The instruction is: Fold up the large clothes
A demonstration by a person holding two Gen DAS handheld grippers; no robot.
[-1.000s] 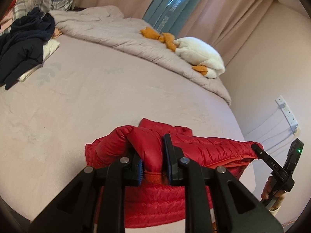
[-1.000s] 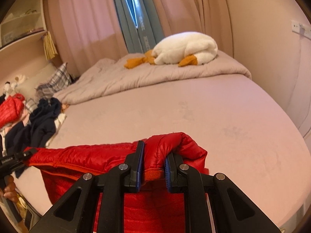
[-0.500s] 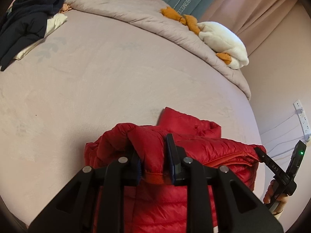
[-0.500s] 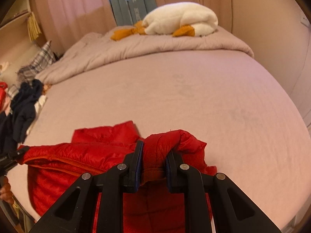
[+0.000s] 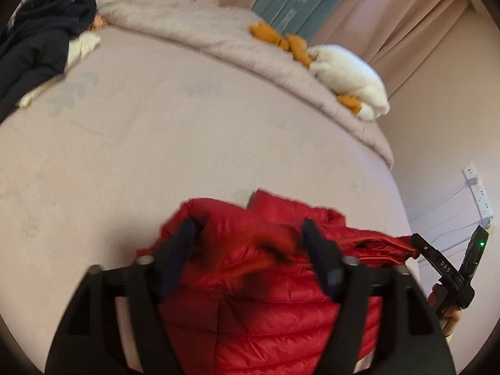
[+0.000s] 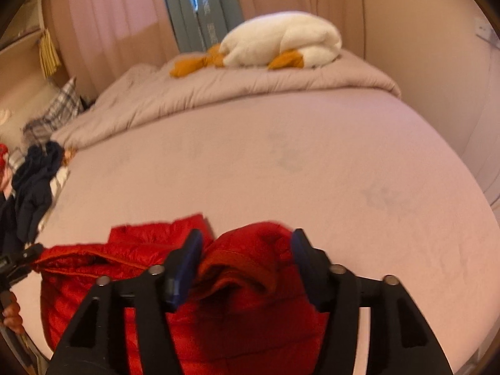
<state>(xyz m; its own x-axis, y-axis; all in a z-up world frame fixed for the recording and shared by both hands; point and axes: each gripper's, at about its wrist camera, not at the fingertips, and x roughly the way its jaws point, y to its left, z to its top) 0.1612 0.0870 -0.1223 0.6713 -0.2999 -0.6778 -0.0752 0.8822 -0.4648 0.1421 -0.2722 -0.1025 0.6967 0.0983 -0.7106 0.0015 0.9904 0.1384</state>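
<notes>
My left gripper (image 5: pixel 250 243) was released, jaws spread wide, the red puffer jacket (image 5: pixel 265 306) bunched between them with no pinch on it. My right gripper (image 6: pixel 247 250) was likewise spread apart, a red fold with an orange-lined cuff sitting loose between the fingers (image 6: pixel 187 256). The jacket lay at the near edge of the bed (image 5: pixel 156 143), at 6 o'clock in both wrist views, part of it draped over the edge toward me. In the left view the right gripper showed at 4 o'clock, its tip just beside the jacket's corner; whether they touched I couldn't tell. In the right view the left gripper's tip sat at 8 o'clock by the jacket's other end. A white plush toy with orange feet (image 6: pixel 281 43) rested on the folded grey duvet (image 6: pixel 218 90) at 12 o'clock in the right view, 2 o'clock in the left. A pile of dark navy clothes (image 5: pixel 37 43) lay at 10 o'clock in the left view, well apart from the jacket. A plaid pillow (image 6: pixel 59 106) sat at 9 o'clock in the right view. Pink curtains (image 6: pixel 109 28) flanked a teal one (image 5: pixel 284 3). A power strip (image 5: pixel 481 193) hung on the wall at 3 o'clock. Near parts were motion-blurred.
</notes>
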